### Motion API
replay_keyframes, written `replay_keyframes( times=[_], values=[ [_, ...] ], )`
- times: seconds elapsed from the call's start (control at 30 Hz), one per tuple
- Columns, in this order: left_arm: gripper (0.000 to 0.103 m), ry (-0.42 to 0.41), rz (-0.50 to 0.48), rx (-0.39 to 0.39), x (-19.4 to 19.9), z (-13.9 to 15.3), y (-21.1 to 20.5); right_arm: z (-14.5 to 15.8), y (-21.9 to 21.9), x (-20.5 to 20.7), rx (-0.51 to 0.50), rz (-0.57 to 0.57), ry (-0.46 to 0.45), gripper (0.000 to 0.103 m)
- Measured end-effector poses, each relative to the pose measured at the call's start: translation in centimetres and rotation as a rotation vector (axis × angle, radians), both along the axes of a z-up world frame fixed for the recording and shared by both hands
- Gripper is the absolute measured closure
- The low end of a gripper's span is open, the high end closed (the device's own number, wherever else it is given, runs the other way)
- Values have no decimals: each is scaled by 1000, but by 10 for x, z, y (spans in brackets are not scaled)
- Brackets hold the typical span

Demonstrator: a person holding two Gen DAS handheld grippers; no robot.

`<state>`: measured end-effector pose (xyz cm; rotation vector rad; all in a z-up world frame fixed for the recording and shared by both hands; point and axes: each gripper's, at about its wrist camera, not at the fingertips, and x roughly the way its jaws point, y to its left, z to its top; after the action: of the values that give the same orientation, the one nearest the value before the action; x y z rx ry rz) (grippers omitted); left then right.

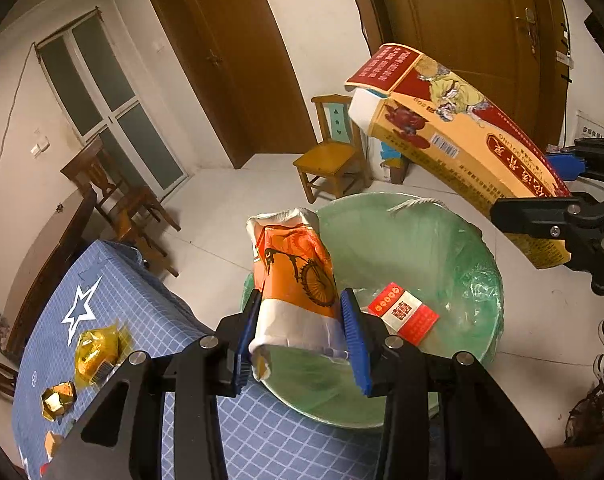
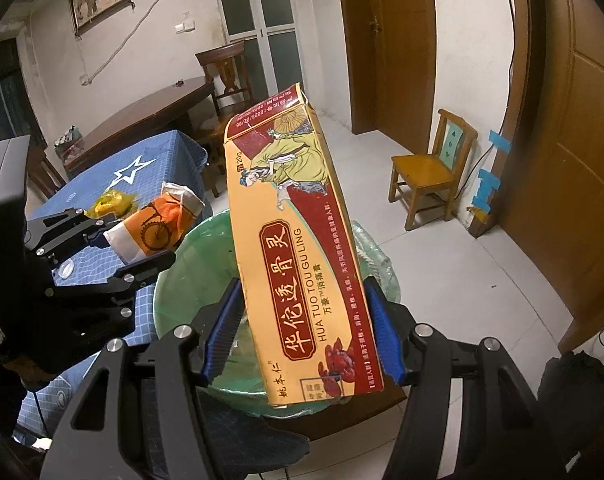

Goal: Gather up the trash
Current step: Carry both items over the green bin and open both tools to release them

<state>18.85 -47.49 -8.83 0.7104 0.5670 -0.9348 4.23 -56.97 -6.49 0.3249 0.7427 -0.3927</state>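
The left tongs (image 1: 302, 328) are clenched on a crumpled orange-and-white paper bag (image 1: 294, 280) printed with a bicycle, held over the near left rim of the green-lined trash bin (image 1: 442, 248). The right tongs (image 2: 302, 328) grasp a long yellow-and-red carton (image 2: 298, 240) lettered "HUA TUO TOU GU LING" and "20g", tilted above the bin. A red packet (image 1: 402, 316) lies inside the bin; yellow wrappers (image 1: 96, 352) remain on the blue checked worktop (image 1: 142, 312), at left.

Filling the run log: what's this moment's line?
left gripper: holds paper bag | right gripper: holds long box | both over lined bin
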Motion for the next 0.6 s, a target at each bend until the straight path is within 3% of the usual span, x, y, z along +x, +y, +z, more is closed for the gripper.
replay_keyframes(
  times=[0.27,0.37,0.6],
  values=[
    [58,12,-3,0,7,-1,-2,-5,-6,9,19,31,5,44],
    [44,-10,16,-2,6,0,-3,-7,-9,16,-9,16,20,27],
    [44,3,20,-3,12,1,2,-9,-11,14,8,15,1,27]
  ],
)
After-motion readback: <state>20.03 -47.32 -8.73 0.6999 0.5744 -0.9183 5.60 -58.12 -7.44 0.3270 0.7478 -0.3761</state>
